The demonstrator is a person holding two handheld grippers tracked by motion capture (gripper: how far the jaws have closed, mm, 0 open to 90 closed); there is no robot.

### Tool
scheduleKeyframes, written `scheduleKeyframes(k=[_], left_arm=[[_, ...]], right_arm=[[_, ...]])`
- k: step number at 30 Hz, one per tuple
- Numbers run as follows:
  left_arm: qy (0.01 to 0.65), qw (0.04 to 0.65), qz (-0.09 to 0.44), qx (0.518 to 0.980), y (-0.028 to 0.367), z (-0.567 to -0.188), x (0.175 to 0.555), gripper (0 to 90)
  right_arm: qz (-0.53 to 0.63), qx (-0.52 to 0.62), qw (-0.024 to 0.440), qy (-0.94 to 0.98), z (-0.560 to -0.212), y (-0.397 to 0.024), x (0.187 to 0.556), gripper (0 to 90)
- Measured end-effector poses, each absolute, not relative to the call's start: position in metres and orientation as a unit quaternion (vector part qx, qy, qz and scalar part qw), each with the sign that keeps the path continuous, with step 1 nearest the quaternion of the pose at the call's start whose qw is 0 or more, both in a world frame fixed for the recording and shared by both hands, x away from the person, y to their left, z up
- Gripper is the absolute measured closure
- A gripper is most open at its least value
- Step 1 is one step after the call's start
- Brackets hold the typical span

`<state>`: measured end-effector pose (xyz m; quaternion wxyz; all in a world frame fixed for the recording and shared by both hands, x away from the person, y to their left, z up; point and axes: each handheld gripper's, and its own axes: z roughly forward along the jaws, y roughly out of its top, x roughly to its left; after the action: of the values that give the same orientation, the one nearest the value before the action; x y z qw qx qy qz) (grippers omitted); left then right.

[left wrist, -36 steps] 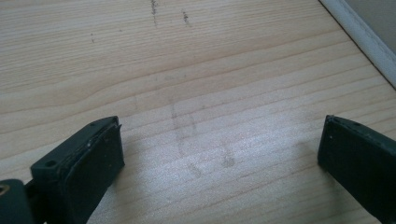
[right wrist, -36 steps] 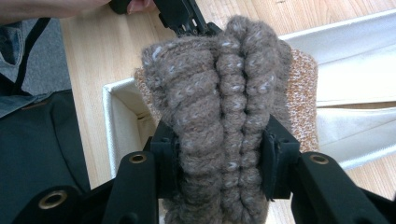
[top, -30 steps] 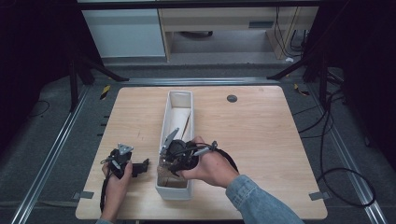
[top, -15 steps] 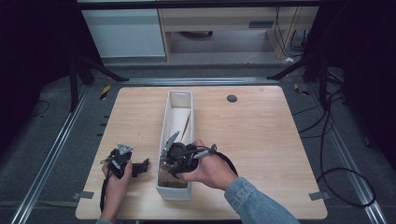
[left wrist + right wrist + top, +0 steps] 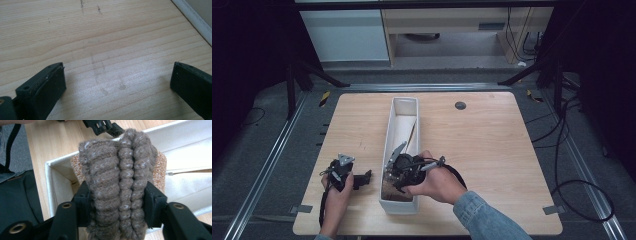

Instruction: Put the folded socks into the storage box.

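Observation:
My right gripper [image 5: 116, 202] has a brown knitted roll [image 5: 117, 185] between its pads, which still touch the roll's sides; its jaws have just been opening. It hangs over the near end of a long white bin [image 5: 404, 102], where my right gripper [image 5: 397, 175] points left and down. An orange-brown knitted piece [image 5: 161, 172] lies in the bin under the roll. My left gripper [image 5: 362, 178] rests left of the bin with its jaws wide apart over bare wood [image 5: 117, 82], holding nothing.
The wooden table [image 5: 492, 145] has a dark round hole [image 5: 460, 105] at the back right. A thin rod [image 5: 412, 135] lies in the bin's middle. The bin's white wall [image 5: 192, 17] shows at the left gripper view's upper right. Dark stands and cables surround the table.
The right hand has shifted slightly toward the bin's near end. The left hand and its gripper have stayed where they were.

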<state>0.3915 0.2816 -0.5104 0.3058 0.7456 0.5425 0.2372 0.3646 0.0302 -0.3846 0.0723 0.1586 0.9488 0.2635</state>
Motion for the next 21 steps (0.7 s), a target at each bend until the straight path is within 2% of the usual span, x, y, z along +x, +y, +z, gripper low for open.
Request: scheduleKeyframes(k=[7,17,21], left_arm=[[0.542,0.305,0.237,0.746,0.282,-0.51,0.392,0.0],[0.542,0.305,0.237,0.746,0.282,-0.51,0.392,0.0],[0.542,0.305,0.237,0.746,0.282,-0.51,0.392,0.0]], right_arm=[[0.277,0.173,0.069,0.943,-0.378,0.023,0.364,40.5],[0.291,0.187,0.068,0.936,-0.369,0.013,0.366,38.3],[0.302,0.185,0.065,0.933,-0.364,0.009,0.366,34.5]])
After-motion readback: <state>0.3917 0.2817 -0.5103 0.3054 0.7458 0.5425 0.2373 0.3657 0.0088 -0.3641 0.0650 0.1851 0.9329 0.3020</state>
